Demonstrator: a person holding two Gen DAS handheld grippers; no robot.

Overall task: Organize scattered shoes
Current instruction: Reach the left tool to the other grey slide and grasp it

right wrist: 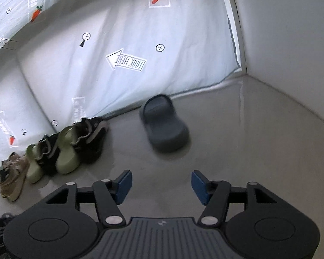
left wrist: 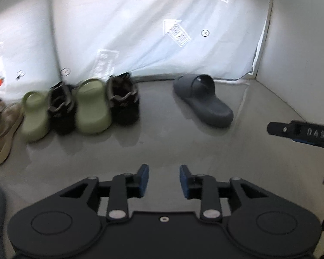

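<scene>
A dark grey slide sandal (left wrist: 203, 100) (right wrist: 164, 123) lies alone on the grey floor near the white padded sheet, toe toward me. Left of it stands a row along the sheet: two pale green clogs (left wrist: 91, 106) (right wrist: 67, 153) alternating with two black shoes (left wrist: 124, 100) (right wrist: 90, 138), then a tan shoe (left wrist: 2, 129) (right wrist: 11, 177) at the far left. My left gripper (left wrist: 164, 179) is open and empty, well short of the sandal. My right gripper (right wrist: 162, 185) is open wider, empty, with the sandal straight ahead of it. Its finger (left wrist: 300, 132) shows at the left wrist view's right edge.
A white sheet (left wrist: 140, 32) (right wrist: 140, 43) printed with carrots and arrows stands behind the shoes. A plain white wall (left wrist: 302, 43) (right wrist: 291, 43) closes the right side and meets the sheet in a corner. Bare grey floor (left wrist: 162, 142) lies between the grippers and the shoes.
</scene>
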